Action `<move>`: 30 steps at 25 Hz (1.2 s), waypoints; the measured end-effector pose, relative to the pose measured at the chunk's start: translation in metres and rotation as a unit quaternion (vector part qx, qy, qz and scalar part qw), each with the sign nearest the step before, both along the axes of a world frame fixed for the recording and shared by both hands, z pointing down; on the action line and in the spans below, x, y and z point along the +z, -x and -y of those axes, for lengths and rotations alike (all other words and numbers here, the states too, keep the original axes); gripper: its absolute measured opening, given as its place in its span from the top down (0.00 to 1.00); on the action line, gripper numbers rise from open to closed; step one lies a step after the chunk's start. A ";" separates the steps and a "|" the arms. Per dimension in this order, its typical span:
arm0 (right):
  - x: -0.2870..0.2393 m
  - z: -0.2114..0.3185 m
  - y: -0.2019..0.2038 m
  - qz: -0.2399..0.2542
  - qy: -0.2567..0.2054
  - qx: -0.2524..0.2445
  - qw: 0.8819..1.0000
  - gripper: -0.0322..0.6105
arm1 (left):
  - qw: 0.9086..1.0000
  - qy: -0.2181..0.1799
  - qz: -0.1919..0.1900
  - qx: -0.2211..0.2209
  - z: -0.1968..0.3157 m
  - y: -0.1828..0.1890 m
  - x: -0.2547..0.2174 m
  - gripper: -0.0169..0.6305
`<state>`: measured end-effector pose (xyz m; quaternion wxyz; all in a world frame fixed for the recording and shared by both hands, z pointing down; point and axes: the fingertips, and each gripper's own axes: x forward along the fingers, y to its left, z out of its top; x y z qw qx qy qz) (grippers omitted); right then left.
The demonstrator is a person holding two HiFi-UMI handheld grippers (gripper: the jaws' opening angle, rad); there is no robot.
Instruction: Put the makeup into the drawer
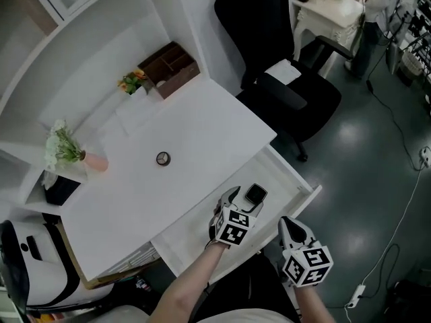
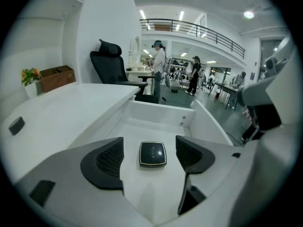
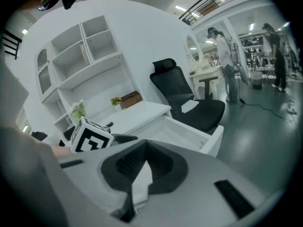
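Note:
A black square makeup compact (image 2: 152, 153) lies flat on the floor of the open white drawer (image 1: 306, 188). The head view shows the compact (image 1: 255, 194) just ahead of my left gripper (image 1: 241, 200). In the left gripper view my left gripper (image 2: 149, 148) is open, its dark pads on either side of the compact and not touching it. My right gripper (image 1: 294, 231) hovers off the drawer's front right corner. In the right gripper view my right gripper (image 3: 144, 162) is shut with nothing between its jaws. A small round dark item (image 1: 163, 158) rests on the white desk top (image 1: 202, 133).
A black office chair (image 1: 289, 79) stands right of the desk, close to the drawer's far end. At the back of the desk are a brown wooden organizer (image 1: 168, 68), a small flower pot (image 1: 131, 83), a pink vase (image 1: 94, 161) and a black box (image 1: 59, 188).

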<state>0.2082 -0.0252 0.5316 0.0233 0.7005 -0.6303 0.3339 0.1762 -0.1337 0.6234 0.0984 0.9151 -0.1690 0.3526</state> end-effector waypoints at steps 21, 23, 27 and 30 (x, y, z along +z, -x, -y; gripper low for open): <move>-0.046 0.095 0.125 0.011 -0.068 -0.206 0.976 0.95 | 0.969 -0.073 -0.052 -0.232 0.074 0.166 -0.094 0.48; -0.048 0.101 0.135 0.010 -0.070 -0.220 0.973 0.95 | 0.963 -0.074 -0.052 -0.253 0.081 0.183 -0.095 0.50; -0.048 0.112 0.149 0.006 -0.069 -0.245 0.967 0.95 | 0.952 -0.070 -0.056 -0.294 0.096 0.212 -0.102 0.51; -0.046 0.122 0.152 0.001 -0.067 -0.255 0.965 0.95 | 0.944 -0.070 -0.063 -0.316 0.109 0.225 -0.102 0.51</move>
